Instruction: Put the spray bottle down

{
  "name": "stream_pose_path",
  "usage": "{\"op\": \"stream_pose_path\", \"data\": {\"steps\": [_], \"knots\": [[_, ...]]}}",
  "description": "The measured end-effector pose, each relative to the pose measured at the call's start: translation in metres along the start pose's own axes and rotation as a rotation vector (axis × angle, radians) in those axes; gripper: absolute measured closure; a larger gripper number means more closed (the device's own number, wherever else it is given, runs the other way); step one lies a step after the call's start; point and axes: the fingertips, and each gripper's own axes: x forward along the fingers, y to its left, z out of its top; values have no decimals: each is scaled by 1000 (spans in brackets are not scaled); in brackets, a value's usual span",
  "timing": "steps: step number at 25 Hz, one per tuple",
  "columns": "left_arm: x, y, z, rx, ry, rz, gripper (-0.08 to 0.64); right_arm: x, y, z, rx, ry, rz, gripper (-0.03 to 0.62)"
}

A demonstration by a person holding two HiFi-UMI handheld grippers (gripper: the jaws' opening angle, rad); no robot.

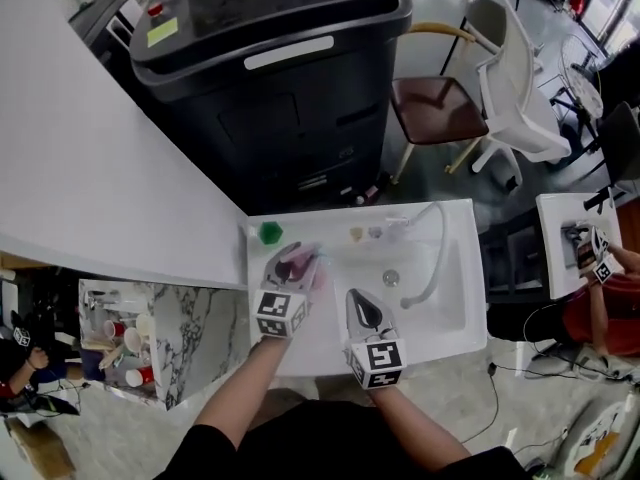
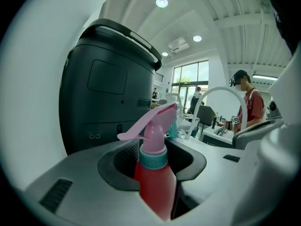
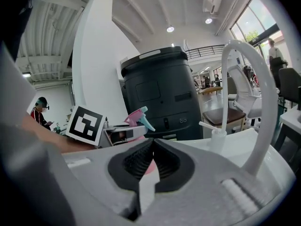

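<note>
While the left gripper (image 1: 292, 273) pinches the spray bottle (image 2: 154, 182) by its red body, just below the teal collar, the pink trigger head stands upright above the jaws. Seen from the head view, the bottle hangs over the left part of the white sink (image 1: 455, 303), near a small green thing (image 1: 270, 232) at the back left corner. No view shows whether the bottle's base touches the sink's surface.

The right gripper (image 3: 153, 147) hovers over the front edge of the sink, just beside the left one. Its jaws are pressed together with nothing between them.

A curved white faucet (image 1: 437, 258) rises from the sink's right side. Behind the sink stands a big black bin (image 1: 280, 78), and a chair (image 1: 435, 108) with a dark red seat sits to the right of it.
</note>
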Motion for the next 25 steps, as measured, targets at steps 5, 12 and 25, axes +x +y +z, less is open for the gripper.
{"op": "stream_pose_path", "data": {"steps": [5,12,25], "knots": [[38,13,7,93,-40,19,387,12,-14,-6,12,24,5,595],[85,23,0,138,-81,8,387,20,-23,-26,43,62,8,595],[106,35,-5,150,-161,69,388,23,-27,-38,42,101,27,595]]}}
